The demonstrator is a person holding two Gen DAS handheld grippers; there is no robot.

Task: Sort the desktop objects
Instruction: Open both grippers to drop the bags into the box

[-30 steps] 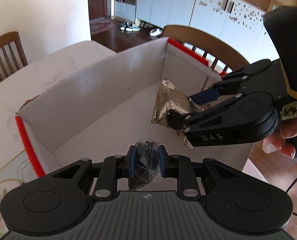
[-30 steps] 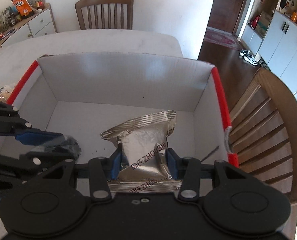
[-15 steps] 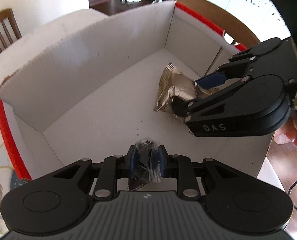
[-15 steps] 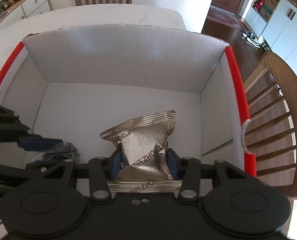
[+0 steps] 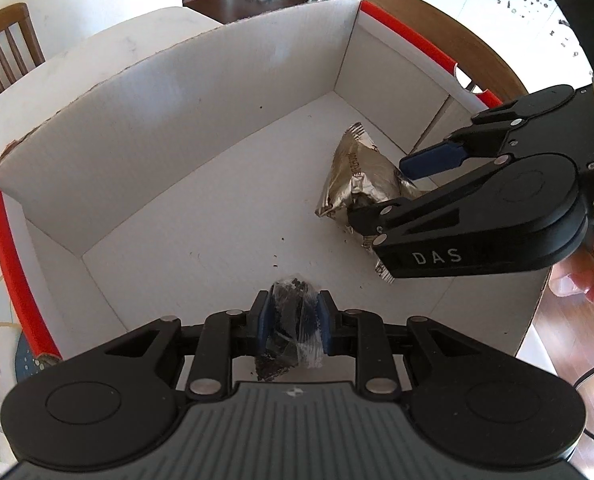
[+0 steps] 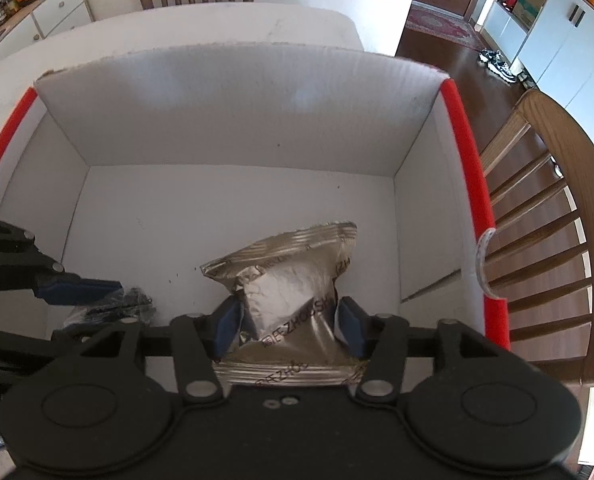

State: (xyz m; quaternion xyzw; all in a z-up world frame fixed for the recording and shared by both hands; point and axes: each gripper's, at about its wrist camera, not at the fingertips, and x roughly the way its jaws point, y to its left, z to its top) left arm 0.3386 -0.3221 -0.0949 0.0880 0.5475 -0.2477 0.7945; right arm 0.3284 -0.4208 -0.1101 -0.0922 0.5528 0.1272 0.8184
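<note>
While left gripper (image 5: 293, 322) pinches dark packet (image 5: 291, 332) (inside box (image 5: 177, 120)) — right gripper (image 6: 289, 326) opening

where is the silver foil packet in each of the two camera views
Left wrist view: the silver foil packet is right of centre, in the white cardboard box, partly behind the right gripper.
Right wrist view: the packet is at lower centre, between that gripper's blue pads, which have just been opening.
Shared landmark: the box's red-edged side wall.
</note>
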